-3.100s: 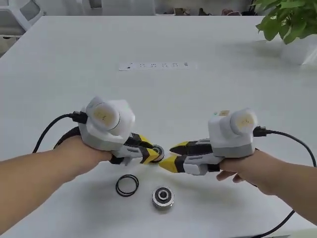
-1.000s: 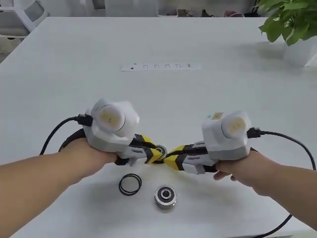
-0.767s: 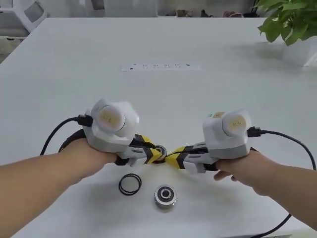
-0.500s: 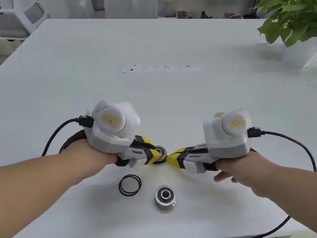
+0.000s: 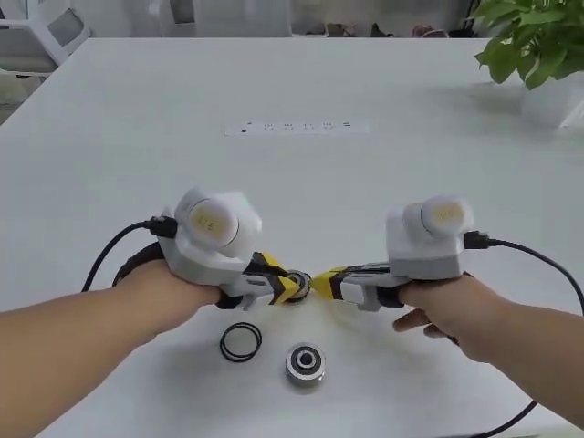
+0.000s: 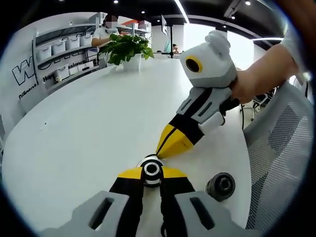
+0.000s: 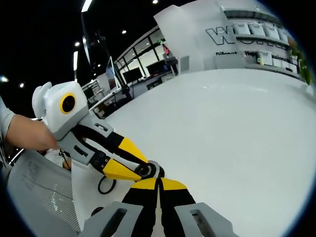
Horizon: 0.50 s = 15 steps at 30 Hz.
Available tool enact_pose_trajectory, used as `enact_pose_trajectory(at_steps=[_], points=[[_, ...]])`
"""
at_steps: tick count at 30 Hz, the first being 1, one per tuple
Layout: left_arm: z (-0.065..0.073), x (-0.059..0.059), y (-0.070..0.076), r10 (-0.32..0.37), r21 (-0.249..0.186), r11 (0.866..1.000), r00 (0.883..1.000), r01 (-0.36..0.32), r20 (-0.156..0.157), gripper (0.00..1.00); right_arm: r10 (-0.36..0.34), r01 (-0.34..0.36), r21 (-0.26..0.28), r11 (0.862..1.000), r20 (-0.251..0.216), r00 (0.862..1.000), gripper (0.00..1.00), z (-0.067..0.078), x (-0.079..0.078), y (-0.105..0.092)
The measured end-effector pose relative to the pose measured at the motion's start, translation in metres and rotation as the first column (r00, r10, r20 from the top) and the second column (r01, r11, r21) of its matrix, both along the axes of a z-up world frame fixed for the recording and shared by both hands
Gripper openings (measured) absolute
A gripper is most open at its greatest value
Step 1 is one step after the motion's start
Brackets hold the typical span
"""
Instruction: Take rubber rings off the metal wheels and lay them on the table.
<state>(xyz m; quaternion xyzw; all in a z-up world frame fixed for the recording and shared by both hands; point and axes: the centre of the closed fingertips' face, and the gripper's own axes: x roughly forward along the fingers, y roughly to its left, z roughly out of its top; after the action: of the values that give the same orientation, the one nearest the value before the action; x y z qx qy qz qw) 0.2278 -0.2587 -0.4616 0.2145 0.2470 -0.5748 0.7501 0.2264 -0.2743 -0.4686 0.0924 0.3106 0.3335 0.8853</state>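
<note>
My left gripper (image 5: 288, 286) is shut on a small metal wheel (image 5: 297, 279) with a black rubber ring around it, held just above the table. In the left gripper view my yellow jaws (image 6: 151, 174) pinch that wheel (image 6: 151, 167). My right gripper (image 5: 317, 283) is shut, its tip right against the wheel's rim; whether it pinches the ring I cannot tell. The right gripper view has my shut jaws (image 7: 158, 181) beside the held wheel (image 7: 147, 170). Two loose black rings (image 5: 240, 342) and a second wheel (image 5: 305, 361) lie on the white table (image 5: 301, 192).
A white power strip (image 5: 297, 127) lies flat mid-table. A potted plant (image 5: 529, 41) stands at the far right corner. Black cables trail from both grippers toward me. A mesh chair back (image 6: 281, 163) stands beside the table.
The right gripper, open 3.1 s ago, has shut and closed in on the held wheel. Since half a second ago it has rolled more upright and its tip edged right. Left gripper barely moved.
</note>
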Motion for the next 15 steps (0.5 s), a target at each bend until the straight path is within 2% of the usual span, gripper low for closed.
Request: enact_pose_trajectory(at_steps=[5, 10, 15], points=[[-0.0002, 0.0000, 0.0000, 0.005, 0.003, 1.000, 1.000, -0.005, -0.001, 0.06, -0.011, 0.011, 0.042, 0.999, -0.007, 1.000, 0.00, 0.0031, -0.0016, 0.0022], [-0.0002, 0.0005, 0.0000, 0.012, 0.005, 1.000, 1.000, -0.012, 0.002, 0.06, -0.022, 0.023, 0.060, 0.998, -0.023, 1.000, 0.00, 0.0038, -0.0013, 0.0029], [-0.0002, 0.0005, 0.0000, 0.016, 0.005, 1.000, 1.000, -0.016, 0.003, 0.06, -0.015, 0.016, 0.060, 0.998, -0.016, 1.000, 0.00, 0.0065, -0.0024, 0.0060]])
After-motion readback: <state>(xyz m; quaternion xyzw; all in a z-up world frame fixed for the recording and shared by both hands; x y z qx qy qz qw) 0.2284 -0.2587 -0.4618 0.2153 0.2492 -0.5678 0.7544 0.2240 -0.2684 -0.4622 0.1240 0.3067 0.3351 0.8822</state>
